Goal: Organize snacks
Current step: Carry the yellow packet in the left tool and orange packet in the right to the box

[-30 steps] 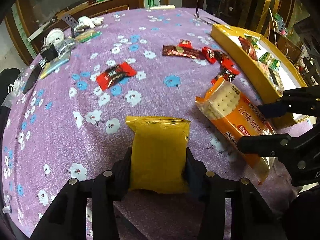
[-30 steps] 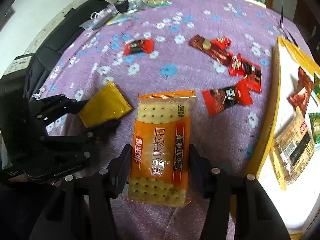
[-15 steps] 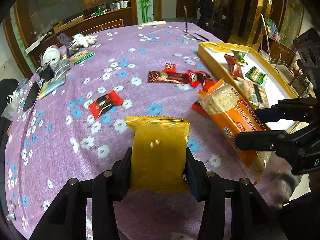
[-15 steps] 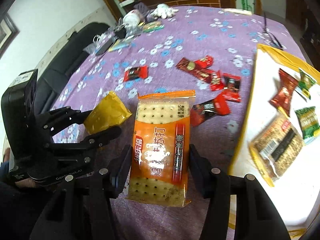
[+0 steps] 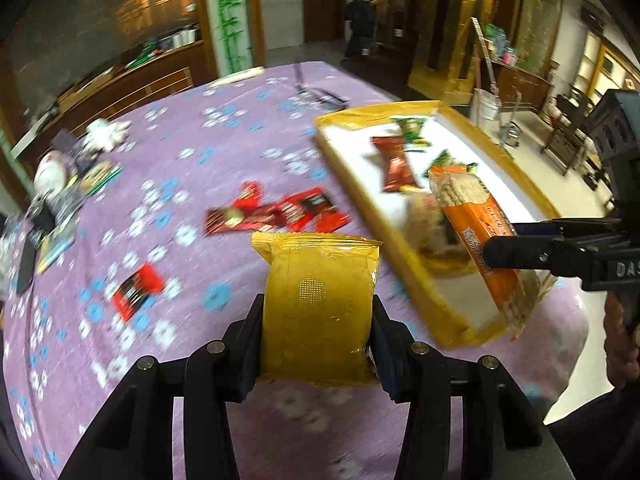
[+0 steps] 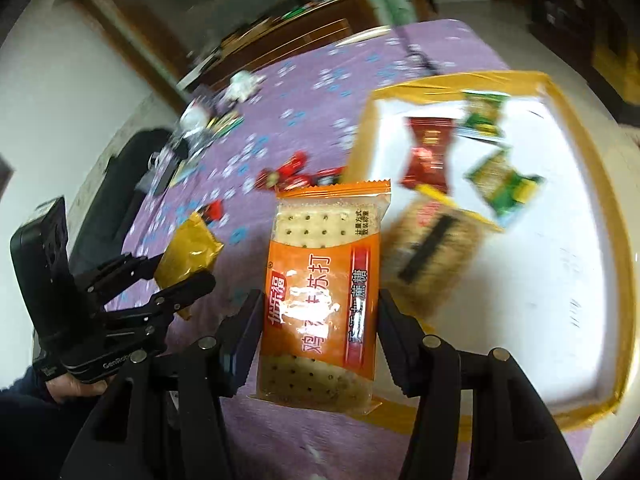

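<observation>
My left gripper is shut on a plain yellow snack packet, held above the purple flowered tablecloth. My right gripper is shut on an orange cracker packet, held over the near left edge of the gold-rimmed white tray. The cracker packet and right gripper show at the right of the left wrist view, over the tray. The yellow packet and left gripper show at the left of the right wrist view.
The tray holds a dark red packet, green packets and a brown biscuit packet. Several red snack packets lie on the cloth left of the tray, one nearer me. Clutter sits at the far left.
Both grippers have lifted and swung right toward the tray with their packets. The cracker packet is now over the tray's near edge.
</observation>
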`<state>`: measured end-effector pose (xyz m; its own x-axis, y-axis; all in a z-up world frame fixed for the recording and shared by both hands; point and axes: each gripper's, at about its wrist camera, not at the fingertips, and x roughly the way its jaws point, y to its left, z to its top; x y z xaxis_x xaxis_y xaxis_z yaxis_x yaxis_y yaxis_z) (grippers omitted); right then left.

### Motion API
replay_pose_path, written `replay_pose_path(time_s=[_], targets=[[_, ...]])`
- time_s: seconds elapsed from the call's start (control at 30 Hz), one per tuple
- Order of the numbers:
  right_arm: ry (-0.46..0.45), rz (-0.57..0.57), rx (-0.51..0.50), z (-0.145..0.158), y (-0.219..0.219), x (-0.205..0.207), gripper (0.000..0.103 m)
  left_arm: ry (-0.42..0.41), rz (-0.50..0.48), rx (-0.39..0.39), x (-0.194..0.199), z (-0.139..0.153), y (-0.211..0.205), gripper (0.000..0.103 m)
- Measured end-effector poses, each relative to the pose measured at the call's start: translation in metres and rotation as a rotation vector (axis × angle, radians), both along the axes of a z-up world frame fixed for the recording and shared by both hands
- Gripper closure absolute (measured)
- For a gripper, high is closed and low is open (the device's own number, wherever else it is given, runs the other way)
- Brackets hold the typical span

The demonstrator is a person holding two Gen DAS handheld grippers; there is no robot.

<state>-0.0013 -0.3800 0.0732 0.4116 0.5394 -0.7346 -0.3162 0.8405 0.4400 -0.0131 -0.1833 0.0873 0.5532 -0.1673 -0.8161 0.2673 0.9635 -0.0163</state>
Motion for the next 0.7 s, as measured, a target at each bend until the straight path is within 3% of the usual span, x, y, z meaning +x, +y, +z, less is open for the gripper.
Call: replay_pose_path(time_s=[0.23,0.5,0.7], targets=[[0.035,-0.153,0.057,-0.004,-0.062,0.006,0.049,0.008,-0.095,-0.024,0.018,0.007,-0.048,0.053],[0.05,-0.219,0.088,-0.001,-0.1,0.016,0.049,0.021,-0.131,-0.036,0.044,0.008,-0.089,0.053],[0.037,-0.237,0.067,0.011,-0.112,0.046,0.049,0.019,-0.144,-0.02,0.073,0.006,-0.117,0.053]])
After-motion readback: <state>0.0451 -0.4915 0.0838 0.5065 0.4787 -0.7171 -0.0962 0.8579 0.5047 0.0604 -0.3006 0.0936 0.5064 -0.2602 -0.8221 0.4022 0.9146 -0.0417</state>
